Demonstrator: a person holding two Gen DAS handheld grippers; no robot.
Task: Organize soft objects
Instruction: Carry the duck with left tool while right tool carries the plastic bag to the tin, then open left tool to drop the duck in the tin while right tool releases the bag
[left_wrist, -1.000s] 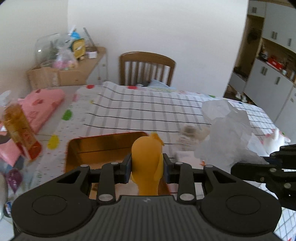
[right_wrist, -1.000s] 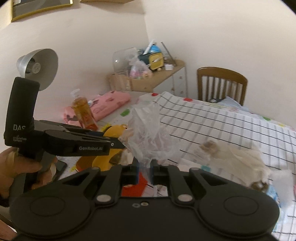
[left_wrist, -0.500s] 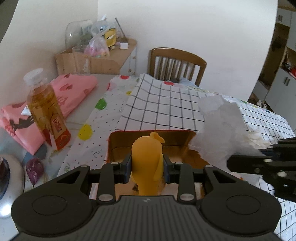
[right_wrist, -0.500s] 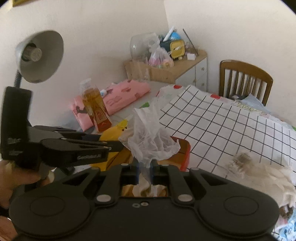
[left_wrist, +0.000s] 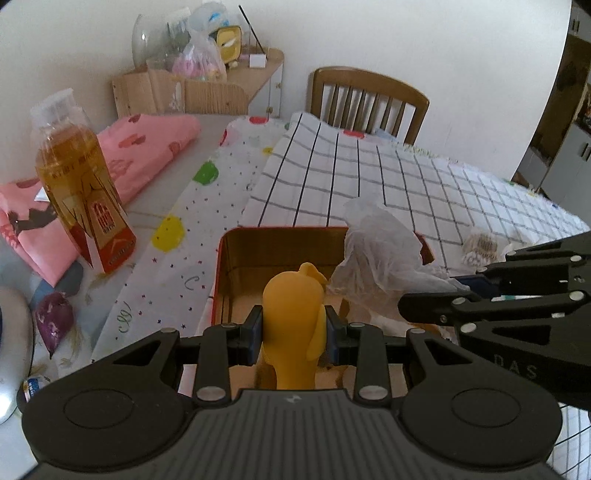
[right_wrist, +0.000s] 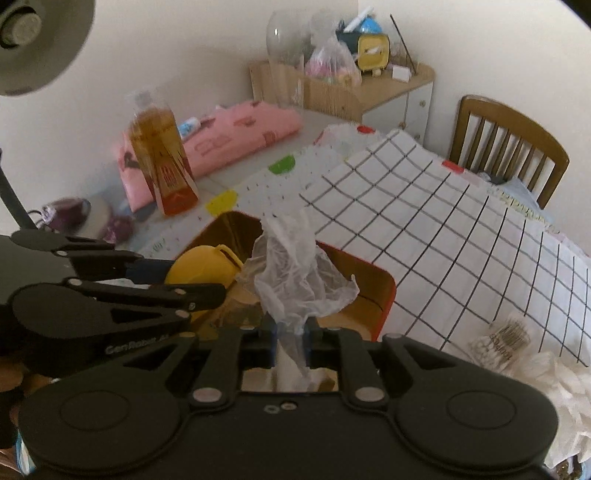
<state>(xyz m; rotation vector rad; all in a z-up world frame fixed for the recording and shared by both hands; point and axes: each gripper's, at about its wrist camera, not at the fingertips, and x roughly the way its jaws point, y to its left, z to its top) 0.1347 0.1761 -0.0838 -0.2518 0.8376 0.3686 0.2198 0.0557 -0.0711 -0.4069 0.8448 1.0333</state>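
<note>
My left gripper (left_wrist: 294, 325) is shut on a yellow rubber duck-like toy (left_wrist: 293, 306), held over the near end of a red tin box (left_wrist: 221, 258) with a gold inside. My right gripper (right_wrist: 293, 328) pinches a crumpled clear plastic bag (right_wrist: 295, 273) over the same box (right_wrist: 384, 291); its jaws are opening, with the bag still between the pads. In the left wrist view the bag (left_wrist: 376, 258) hangs at the box's right side beside the right gripper (left_wrist: 436, 293). The right wrist view shows the left gripper (right_wrist: 195, 280) and toy (right_wrist: 203, 264) at left.
A bottle of amber drink (left_wrist: 81, 184) stands left of the box, near folded pink cloth (left_wrist: 147, 144). A wooden chair (left_wrist: 369, 99) sits behind the checked tablecloth (left_wrist: 369, 173). A cotton swab pack (right_wrist: 506, 339) and white soft items (right_wrist: 554, 387) lie at right. A lamp (right_wrist: 37, 37) hangs at upper left.
Both grippers moved left and down over the red tin box, carrying the toy and the bag. The gap between the right gripper's fingers has widened slightly.
</note>
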